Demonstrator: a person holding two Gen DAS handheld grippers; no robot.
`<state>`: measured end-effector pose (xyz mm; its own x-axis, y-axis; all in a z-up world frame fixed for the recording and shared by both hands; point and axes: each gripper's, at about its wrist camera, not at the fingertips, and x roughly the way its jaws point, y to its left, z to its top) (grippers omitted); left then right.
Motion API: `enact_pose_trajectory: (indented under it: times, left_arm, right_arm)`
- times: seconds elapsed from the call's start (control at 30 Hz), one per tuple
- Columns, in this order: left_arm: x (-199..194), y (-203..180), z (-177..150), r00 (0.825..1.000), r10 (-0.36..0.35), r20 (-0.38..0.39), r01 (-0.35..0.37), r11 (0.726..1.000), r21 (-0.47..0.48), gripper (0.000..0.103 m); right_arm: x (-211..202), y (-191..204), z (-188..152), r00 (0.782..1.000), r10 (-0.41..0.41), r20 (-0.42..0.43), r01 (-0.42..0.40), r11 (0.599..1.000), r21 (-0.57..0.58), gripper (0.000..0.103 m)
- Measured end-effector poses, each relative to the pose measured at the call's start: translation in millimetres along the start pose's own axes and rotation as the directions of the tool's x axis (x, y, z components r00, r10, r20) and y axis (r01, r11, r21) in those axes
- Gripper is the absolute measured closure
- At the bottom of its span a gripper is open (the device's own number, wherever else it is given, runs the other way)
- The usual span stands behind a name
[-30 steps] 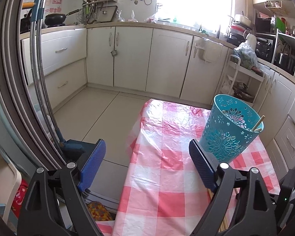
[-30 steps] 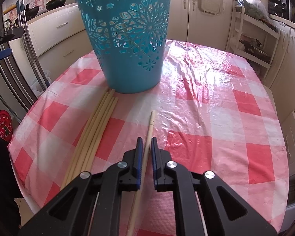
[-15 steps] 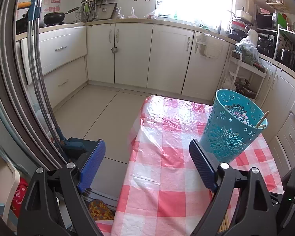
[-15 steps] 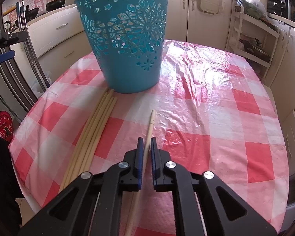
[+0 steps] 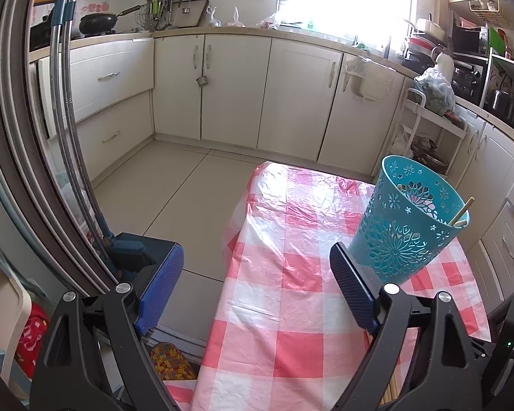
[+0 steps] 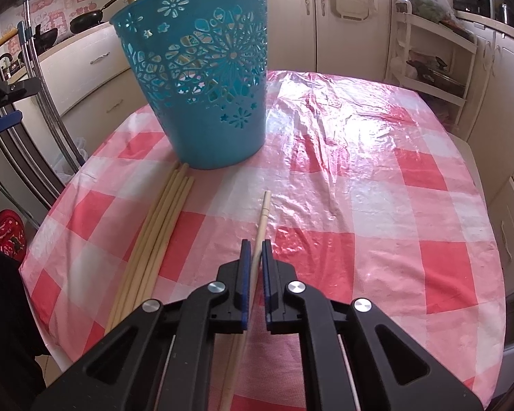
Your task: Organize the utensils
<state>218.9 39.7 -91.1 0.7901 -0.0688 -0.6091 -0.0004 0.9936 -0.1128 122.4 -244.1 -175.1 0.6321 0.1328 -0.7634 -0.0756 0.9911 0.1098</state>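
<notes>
Kitchen table, checked cloth; right gripper clenched on one chopstick; left gripper released, empty; some sticks in basket; bundle remains.

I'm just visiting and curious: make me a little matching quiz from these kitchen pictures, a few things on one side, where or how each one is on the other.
Things:
1. teal basket
2. single chopstick
3. bundle of chopsticks
4. left hand-held gripper

States:
A. lying loose on the tablecloth, tips by the basket's base
B. open, nothing between its pads
C. standing upright on the checked tablecloth
D. pinched in the right hand-held gripper

Pairs: 1-C, 2-D, 3-A, 4-B
</notes>
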Motion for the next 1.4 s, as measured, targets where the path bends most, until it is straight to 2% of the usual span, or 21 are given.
enact_pose_trajectory:
  times: [0.27,0.7,1.4]
  left_arm:
    - [-0.3,-0.1,0.1,1.0,0.001,0.0,-0.001,1.0,0.0,0.02]
    - [4.0,-0.3,-3.7,1.0,0.009,-0.005,-0.009,1.0,0.007,0.02]
    - [4.4,0.3,-3.3,1.0,0.013,-0.004,-0.013,1.0,0.007,0.02]
  right_arm:
    - [-9.4,-2.5,3.2,0.999,0.016,0.034,-0.017,1.0,0.016,0.096]
    - [-46.8,-3.7,11.4,0.985,0.071,0.16,-0.079,0.996,0.046,0.096]
    - [-51.2,-2.1,9.7,0.98,0.088,0.176,-0.096,0.995,0.038,0.096]
